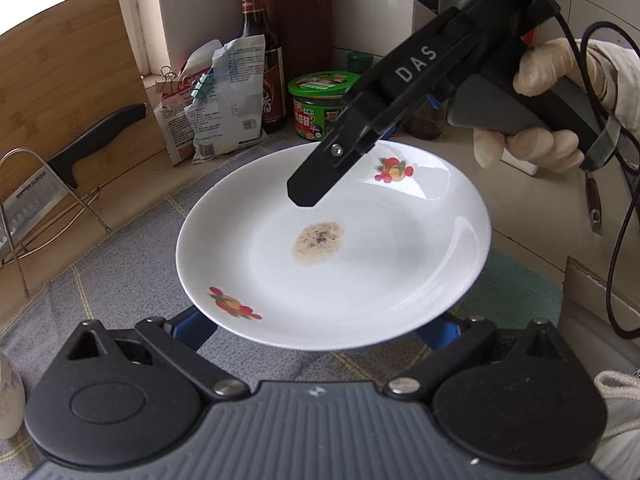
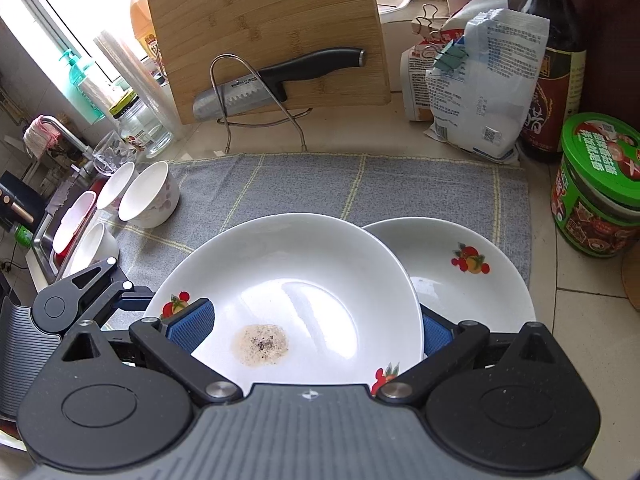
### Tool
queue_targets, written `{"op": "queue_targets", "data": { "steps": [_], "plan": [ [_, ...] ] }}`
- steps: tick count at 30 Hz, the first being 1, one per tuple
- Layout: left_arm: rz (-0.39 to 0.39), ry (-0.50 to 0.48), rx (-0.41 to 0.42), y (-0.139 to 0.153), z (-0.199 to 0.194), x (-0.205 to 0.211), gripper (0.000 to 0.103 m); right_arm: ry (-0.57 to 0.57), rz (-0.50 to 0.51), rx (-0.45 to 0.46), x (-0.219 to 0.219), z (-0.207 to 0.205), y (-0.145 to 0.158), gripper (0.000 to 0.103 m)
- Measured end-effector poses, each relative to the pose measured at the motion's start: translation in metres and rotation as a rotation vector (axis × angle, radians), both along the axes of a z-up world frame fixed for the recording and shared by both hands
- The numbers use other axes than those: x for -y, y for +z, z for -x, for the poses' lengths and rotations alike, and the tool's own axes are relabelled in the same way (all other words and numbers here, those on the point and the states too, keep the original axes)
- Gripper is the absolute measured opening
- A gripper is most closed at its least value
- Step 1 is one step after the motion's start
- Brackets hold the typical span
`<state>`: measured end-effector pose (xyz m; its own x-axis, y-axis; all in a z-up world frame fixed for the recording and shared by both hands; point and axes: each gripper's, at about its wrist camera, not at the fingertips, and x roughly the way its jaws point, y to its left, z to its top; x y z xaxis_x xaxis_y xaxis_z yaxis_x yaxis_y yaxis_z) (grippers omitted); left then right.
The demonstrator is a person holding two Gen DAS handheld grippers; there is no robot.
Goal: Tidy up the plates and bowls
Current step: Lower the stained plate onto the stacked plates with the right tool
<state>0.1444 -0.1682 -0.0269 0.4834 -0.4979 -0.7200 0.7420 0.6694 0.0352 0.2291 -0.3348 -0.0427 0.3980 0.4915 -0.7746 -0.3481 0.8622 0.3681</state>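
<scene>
Grey cloth (image 2: 320, 184) covers most of the tabletop (image 2: 592, 312), and the dishes sit on it. The biggest dish is a white plate (image 2: 288, 264) at the near side. It is tipped, and its right edge lies over a second plate (image 2: 472, 280).

The white plate looks hard, smooth and slippery. I think it would chip or break if it fell. The thin rim is the best place to take it, pinched from above and below.

The right hand-held gripper (image 2: 314, 332) has its blue pads wide apart, one over the plate and one behind its rim. It is not squeezing. The left hand-held gripper (image 1: 316, 328) is wide apart too, and the plate's rim hides its tips.

Small white bowls (image 2: 148, 196) stand at the far left, with pale flowers on them.

A brown, speckled stain (image 2: 260, 344) sits in the middle of the plate.

I cannot tell what holds the plate up, or if it touches the plate under it. The bowls by the sink are partly cut off.
</scene>
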Motion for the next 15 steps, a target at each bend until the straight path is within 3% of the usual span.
{"op": "queue_targets", "data": {
  "steps": [15],
  "plan": [
    [-0.027,-0.043,-0.030,-0.009,-0.003,0.017,0.102,-0.064,-0.014,-0.025,0.031,0.008,-0.017,0.103]
  ]
}}
